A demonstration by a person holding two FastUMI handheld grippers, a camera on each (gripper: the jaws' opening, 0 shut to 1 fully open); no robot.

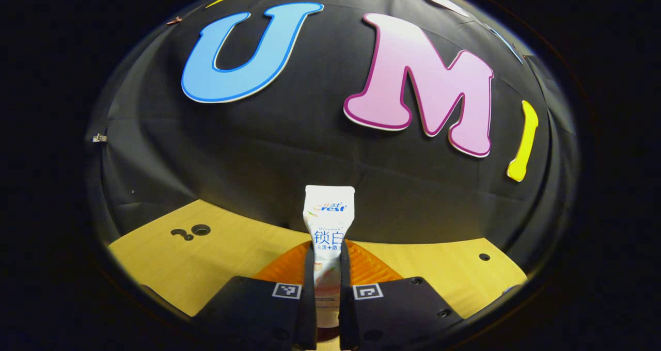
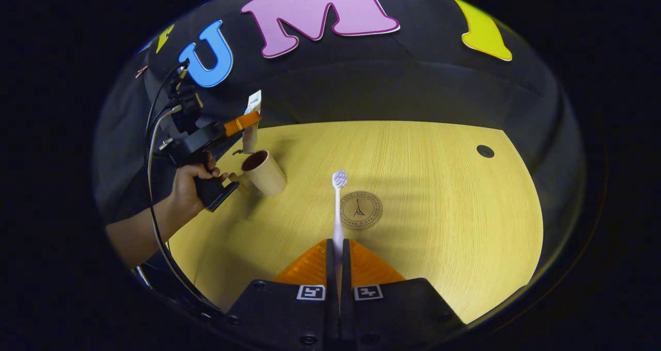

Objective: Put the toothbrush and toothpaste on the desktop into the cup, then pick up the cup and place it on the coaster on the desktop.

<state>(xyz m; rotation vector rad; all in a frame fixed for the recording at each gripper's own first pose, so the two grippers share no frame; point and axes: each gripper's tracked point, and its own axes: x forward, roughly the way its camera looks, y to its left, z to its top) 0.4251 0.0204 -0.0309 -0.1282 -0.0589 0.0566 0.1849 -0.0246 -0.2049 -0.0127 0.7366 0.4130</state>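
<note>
**Q:** While both tools are raised over the desktop (image 2: 413, 160), what does each one carry?

**A:** Left gripper (image 1: 327, 284): its two fingers pinch the toothpaste (image 1: 328, 222) between them, the tube upright with its flat crimped end uppermost. Right gripper (image 2: 338, 268): its fingers are pressed almost together on the handle of the toothbrush (image 2: 337, 206), whose bristled head points away from the camera.

**Q:** Where does the toothpaste stand relative to the cup?

**A:** As the right gripper view shows, the far-off left gripper (image 2: 242, 124), held by a hand (image 2: 188, 186), suspends the toothpaste (image 2: 252, 118) just above and behind the cup (image 2: 263, 173). Whether the tube's lower end touches the rim cannot be told.

**Q:** How does the cup sit?

**A:** It rests on the desktop toward the left side, its dark opening visible at the top, its handle turned toward the hand.

**Q:** And the coaster?

**A:** The coaster (image 2: 360, 210), a round disc bearing a tower emblem, lies flat near the middle of the desktop, well apart from the cup. In this view the toothbrush head appears just to its upper left.
</note>
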